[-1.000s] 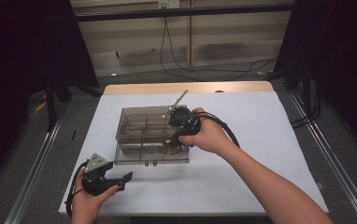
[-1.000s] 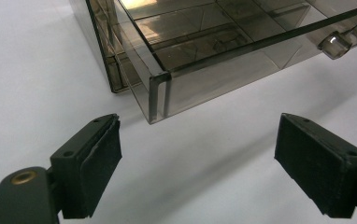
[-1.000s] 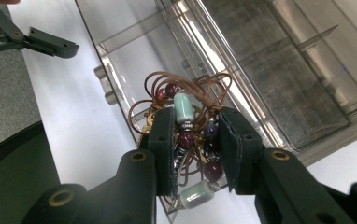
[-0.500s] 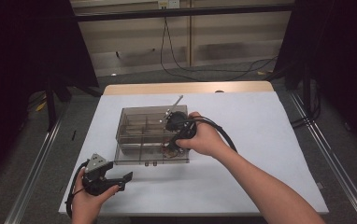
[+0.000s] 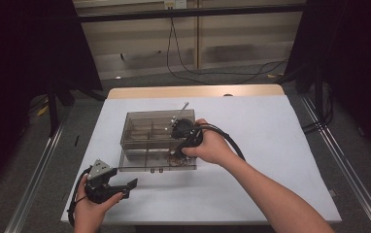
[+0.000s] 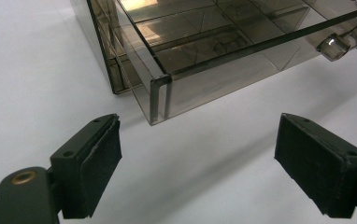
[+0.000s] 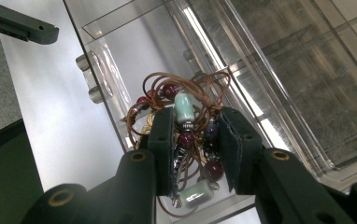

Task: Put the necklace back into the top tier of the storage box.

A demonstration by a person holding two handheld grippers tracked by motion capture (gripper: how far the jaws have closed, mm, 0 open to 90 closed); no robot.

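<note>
Necklace (image 7: 186, 135) of brown cord and beads, dark red and pale green, sits bunched between my right fingers (image 7: 196, 151), which pinch it from both sides. I hold it over the near right corner of the clear plastic box (image 5: 140, 127), above one of its divided compartments, at the box's front wall. The box stands on the white bench (image 5: 280, 145). My left fingers (image 6: 197, 170) are spread wide with nothing between them, low over the bench just short of the box's near left corner (image 6: 160, 100).
</note>
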